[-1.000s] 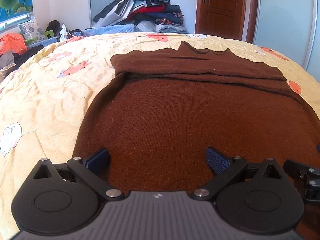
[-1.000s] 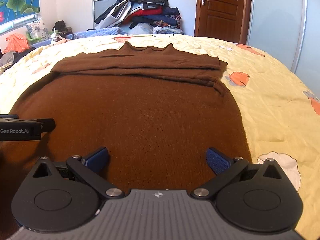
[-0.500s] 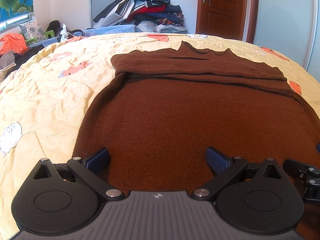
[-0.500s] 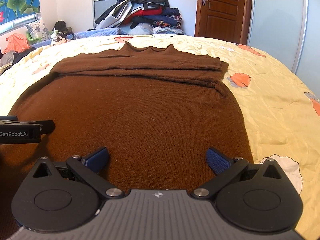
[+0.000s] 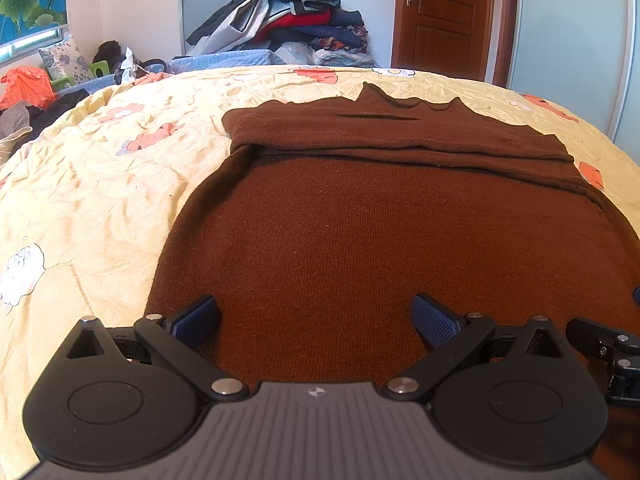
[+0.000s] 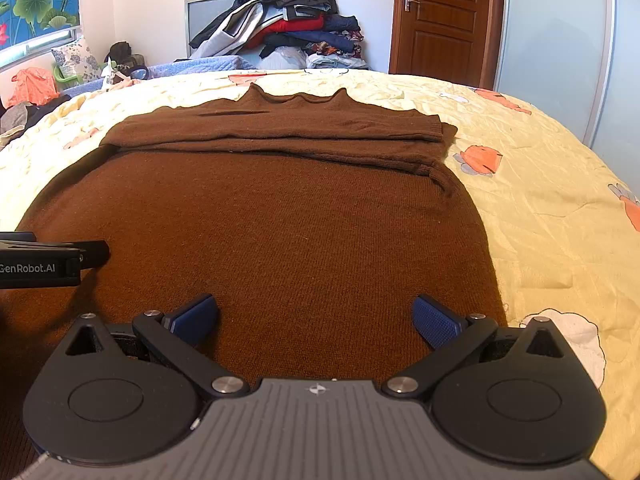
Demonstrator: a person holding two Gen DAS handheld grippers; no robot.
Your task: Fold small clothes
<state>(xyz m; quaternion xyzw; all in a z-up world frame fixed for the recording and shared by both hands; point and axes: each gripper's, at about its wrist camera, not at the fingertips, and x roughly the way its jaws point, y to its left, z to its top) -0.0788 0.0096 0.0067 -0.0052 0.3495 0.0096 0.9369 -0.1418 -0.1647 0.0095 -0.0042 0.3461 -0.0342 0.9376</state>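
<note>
Left wrist view. The left gripper (image 5: 316,316) sits low over the near hem of a brown sweater (image 5: 392,240), its two blue-padded fingers (image 5: 196,318) spread wide apart with nothing but knit fabric showing between them. The sweater lies flat on a bed covered by a yellow floral bedspread (image 5: 100,200); both sleeves are folded across the chest in a band just below the neckline (the collar points away from the camera). At the right edge, part of the right gripper (image 5: 608,350) is seen beside the left one, over the same hem. Behind the bed stand a heap of clothes (image 5: 292,20) against the wall and a wooden door (image 5: 444,16).

Right wrist view. The right gripper (image 6: 316,316) likewise hovers at the near hem, its blue pads (image 6: 434,322) held well apart and gripping nothing; whether the pads touch the fabric cannot be told. The sweater's right side edge runs just beside the right-hand pad, with bare bedspread beyond it. At the left edge the body of the left gripper (image 6: 48,262) juts in above the sweater (a printed label is legible on its side). A lotus picture (image 6: 36,0) hangs at upper left.
</note>
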